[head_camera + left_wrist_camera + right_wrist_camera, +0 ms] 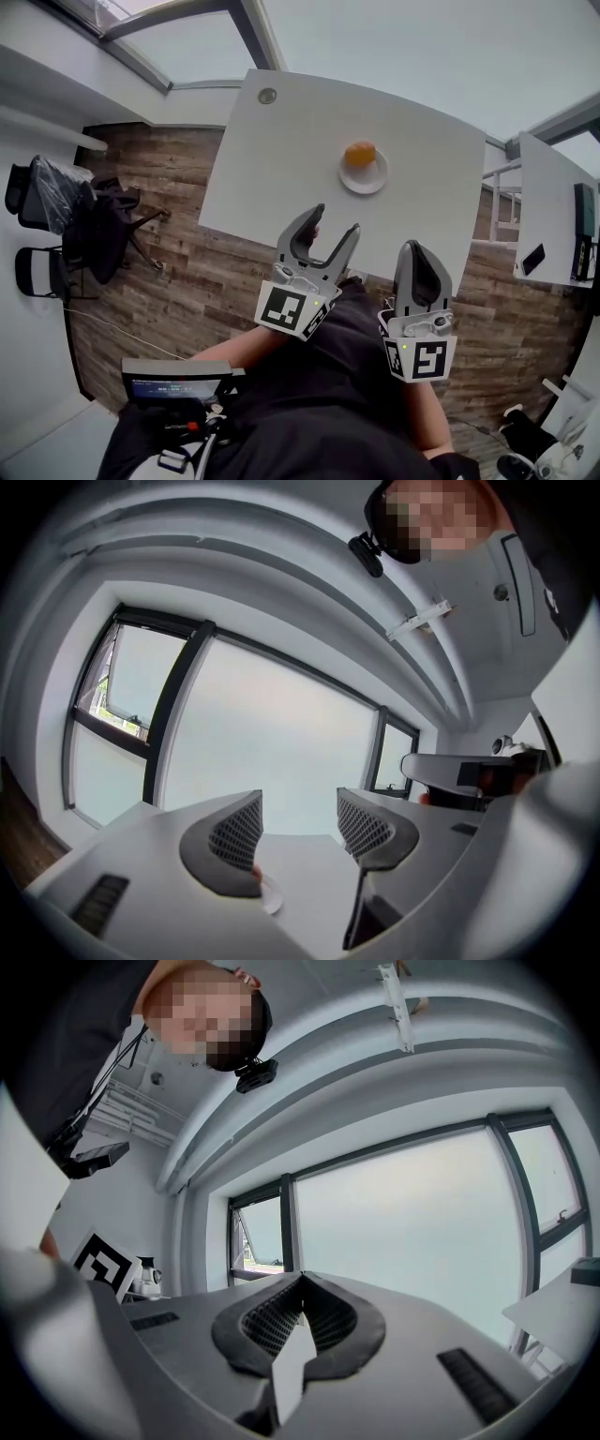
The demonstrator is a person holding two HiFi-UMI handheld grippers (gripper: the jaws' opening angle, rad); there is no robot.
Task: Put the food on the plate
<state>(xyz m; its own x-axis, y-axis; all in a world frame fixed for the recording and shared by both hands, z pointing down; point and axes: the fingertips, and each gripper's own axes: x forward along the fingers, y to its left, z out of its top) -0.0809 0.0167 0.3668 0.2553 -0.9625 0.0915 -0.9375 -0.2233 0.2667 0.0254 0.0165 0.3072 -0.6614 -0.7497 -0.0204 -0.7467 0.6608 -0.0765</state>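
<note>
The only print in sight is the black-and-white square markers (pixel 285 309) on the tools' cubes; they carry no letters.

In the head view one round orange-brown piece of food (pixel 359 154) sits on one small round white plate (pixel 364 187), which stands on the white table (pixel 281 169). Both tools are held off the table's near edge, well short of the plate. A single round metal cap (pixel 268 96) is set in the table far left of the plate. Two black chairs (pixel 36 272) stand on the wooden floor further left.

The left tool (pixel 336 218) is released, its jaws apart with nothing between them; only its own view shows the plate's rim just beside its left jaw. The right tool (pixel 419 248) is clenched and empty; its own view shows windows, not the plate.
</note>
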